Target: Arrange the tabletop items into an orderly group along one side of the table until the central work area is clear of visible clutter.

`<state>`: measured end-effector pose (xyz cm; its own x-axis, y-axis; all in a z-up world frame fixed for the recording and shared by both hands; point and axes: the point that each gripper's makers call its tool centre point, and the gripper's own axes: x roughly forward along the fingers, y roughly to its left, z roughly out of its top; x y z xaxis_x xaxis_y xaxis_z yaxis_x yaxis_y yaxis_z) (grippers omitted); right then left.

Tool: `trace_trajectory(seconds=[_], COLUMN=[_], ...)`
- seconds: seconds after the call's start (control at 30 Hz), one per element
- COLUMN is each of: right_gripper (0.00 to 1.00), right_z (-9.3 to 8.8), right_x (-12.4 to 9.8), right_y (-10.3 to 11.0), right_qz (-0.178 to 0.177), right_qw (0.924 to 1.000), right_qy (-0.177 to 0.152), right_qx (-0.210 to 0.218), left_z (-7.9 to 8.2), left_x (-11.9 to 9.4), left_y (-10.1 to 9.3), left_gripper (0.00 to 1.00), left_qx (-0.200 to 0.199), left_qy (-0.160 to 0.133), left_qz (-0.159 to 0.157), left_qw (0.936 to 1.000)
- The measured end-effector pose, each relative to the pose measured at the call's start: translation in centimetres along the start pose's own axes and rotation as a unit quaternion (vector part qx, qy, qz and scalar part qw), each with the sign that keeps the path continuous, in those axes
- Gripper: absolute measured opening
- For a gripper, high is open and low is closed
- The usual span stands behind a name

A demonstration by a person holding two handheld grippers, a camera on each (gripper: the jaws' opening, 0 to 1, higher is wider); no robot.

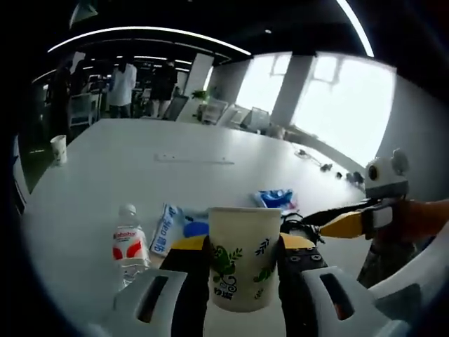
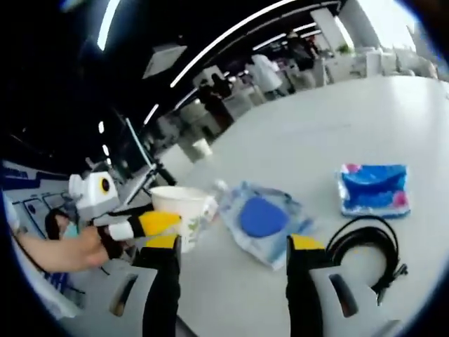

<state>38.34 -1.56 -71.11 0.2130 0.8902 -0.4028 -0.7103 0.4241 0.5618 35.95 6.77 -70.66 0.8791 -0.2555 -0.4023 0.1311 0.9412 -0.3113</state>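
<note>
A white paper cup (image 1: 244, 256) with a green leaf print stands upright between the jaws of my left gripper (image 1: 244, 246), which is shut on it just above the white table (image 1: 140, 175). The same cup (image 2: 184, 207) and left gripper (image 2: 167, 232) appear at the left of the right gripper view. My right gripper (image 2: 235, 247) is open with nothing between its jaws, above a blue and white wipes pack (image 2: 263, 217). It enters the left gripper view from the right (image 1: 338, 220).
A water bottle (image 1: 130, 246) with a red label stands left of the cup, beside the wipes pack (image 1: 172, 226). A blue packet (image 2: 374, 188) and a coiled black cable (image 2: 368, 249) lie to the right. Another paper cup (image 1: 59, 149) stands at the far table edge. People stand beyond.
</note>
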Motion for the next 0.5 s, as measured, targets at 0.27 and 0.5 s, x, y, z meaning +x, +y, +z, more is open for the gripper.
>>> trace_trajectory(seconds=[0.27, 0.5], right_gripper=[0.6, 0.64], right_z=[0.0, 0.9], right_x=[1.7, 2.1], right_y=[2.6, 3.2], right_qz=[0.038, 0.054], right_qw=[0.9991, 0.9983], right_qy=[0.014, -0.001], right_qx=[0.006, 0.023], left_z=[0.5, 0.4], left_x=[-0.3, -1.2], left_y=[-1.2, -0.3], left_gripper=[0.34, 0.34], left_qx=[0.008, 0.006], left_qy=[-0.019, -0.023], left_qz=[-0.021, -0.019], left_qw=[0.9996, 0.9995])
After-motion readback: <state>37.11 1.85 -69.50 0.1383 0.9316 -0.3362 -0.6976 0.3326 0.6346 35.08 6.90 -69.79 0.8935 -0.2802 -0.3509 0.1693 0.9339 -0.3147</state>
